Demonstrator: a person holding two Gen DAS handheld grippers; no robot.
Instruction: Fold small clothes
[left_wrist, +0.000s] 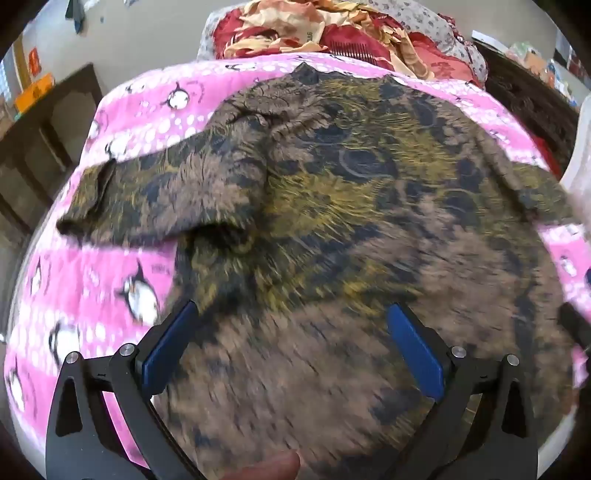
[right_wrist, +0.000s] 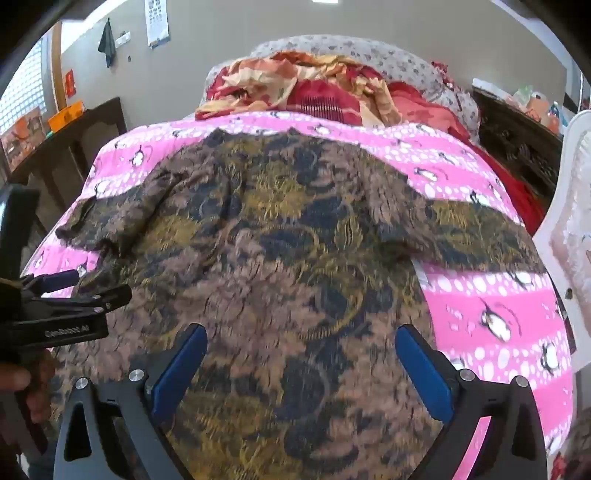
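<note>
A brown, black and yellow patterned garment (right_wrist: 280, 258) is being spread across the pink penguin-print blanket (right_wrist: 498, 314), reaching its near edge. Both left gripper (left_wrist: 291, 332) and right gripper (right_wrist: 301, 354) are being held wide open and empty above it, crumpled red-and-orange bedding (right_wrist: 317, 88) lying beyond the far edge.

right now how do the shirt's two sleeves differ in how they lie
The left sleeve is bunched and wrinkled, with folds near its shoulder; the right sleeve lies smoother and flatter. The left sleeve's cuff end looks rumpled and partly open, while the right sleeve's end runs off toward the bed's edge. Both spread outward from the patterned shirt on the pink penguin blanket.
</note>
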